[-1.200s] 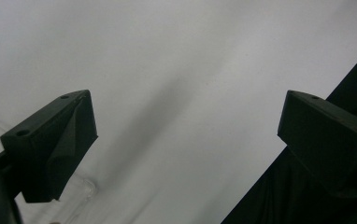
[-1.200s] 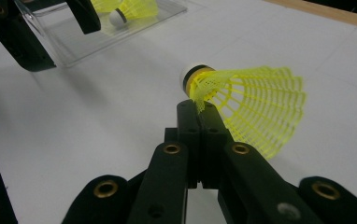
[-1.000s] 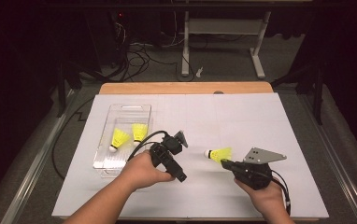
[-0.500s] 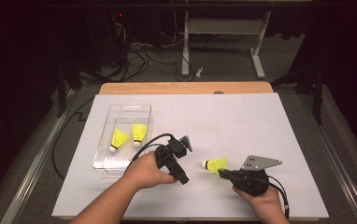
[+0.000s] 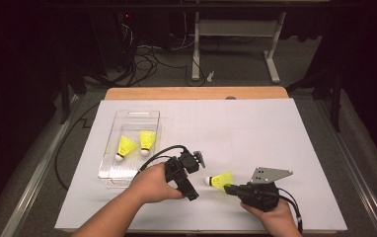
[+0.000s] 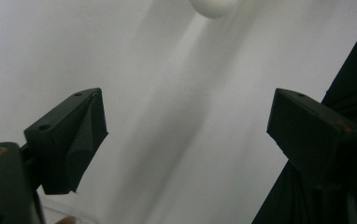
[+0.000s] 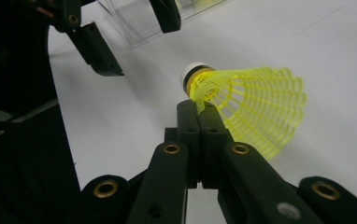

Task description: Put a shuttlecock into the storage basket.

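My right gripper [image 5: 227, 187] pinches a yellow shuttlecock [image 5: 220, 180] by its skirt above the white tabletop [image 5: 275, 138], cork toward the left gripper [image 5: 196, 190], whose jaws stand spread beside it. I'd close the left jaws on the cork before the right lets go. The right gripper view shows the skirt nipped at its edge; the high view shows two more shuttlecocks in the clear tray [image 5: 108, 170].
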The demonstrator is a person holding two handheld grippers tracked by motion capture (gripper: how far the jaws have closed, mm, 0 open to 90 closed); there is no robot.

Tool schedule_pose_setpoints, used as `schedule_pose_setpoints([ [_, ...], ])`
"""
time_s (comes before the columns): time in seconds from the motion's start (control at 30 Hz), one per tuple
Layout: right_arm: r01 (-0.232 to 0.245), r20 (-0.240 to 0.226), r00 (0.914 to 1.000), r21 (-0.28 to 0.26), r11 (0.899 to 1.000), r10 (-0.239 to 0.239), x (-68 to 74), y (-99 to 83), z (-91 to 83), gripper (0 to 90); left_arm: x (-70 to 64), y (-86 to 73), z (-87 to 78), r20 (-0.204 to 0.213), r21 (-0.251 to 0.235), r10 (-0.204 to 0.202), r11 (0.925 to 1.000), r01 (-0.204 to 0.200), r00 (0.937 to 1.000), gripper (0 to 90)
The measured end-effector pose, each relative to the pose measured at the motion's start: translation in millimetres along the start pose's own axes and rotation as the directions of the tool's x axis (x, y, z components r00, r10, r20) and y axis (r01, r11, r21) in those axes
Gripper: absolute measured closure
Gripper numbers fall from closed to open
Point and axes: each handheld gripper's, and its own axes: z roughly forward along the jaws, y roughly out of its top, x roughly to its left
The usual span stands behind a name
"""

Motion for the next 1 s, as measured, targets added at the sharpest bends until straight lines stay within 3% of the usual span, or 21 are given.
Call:
schedule_pose_setpoints([
  [0.17,-0.004,-0.031,0.9995,-0.007,1.0,0.004,2.5,1.2,1.1,90.0,0.3,1.8,-6.4,-0.003,-0.001,0.016,0.9999,-0.016,0.9999,15.5],
  [0.37,-0.01,-0.069,0.9976,-0.019,1.0,0.009,4.8,3.0,1.8,90.0,-3.8,4.7,-10.3,0.004,0.026,0.074,0.9969,-0.074,0.9973,15.7],
  [0.53,-0.014,-0.094,0.9955,-0.02,1.0,0.012,7.0,4.3,3.5,90.0,-5.7,6.3,-7.5,0.011,0.029,0.085,0.9959,-0.086,0.9963,17.5],
  [0.8,-0.017,-0.129,0.9915,-0.009,1.0,0.016,10.1,5.0,10.9,90.0,-13.9,9.4,-1.7,0.017,0.036,0.136,0.9899,-0.137,0.9905,27.5],
  [1.0,-0.02,-0.14,0.99,-0.012,1.0,0.018,11.5,6.2,13.7,90.0,-15.7,10.2,-0.1,0.016,0.022,0.147,0.9889,-0.147,0.989,37.3],
])
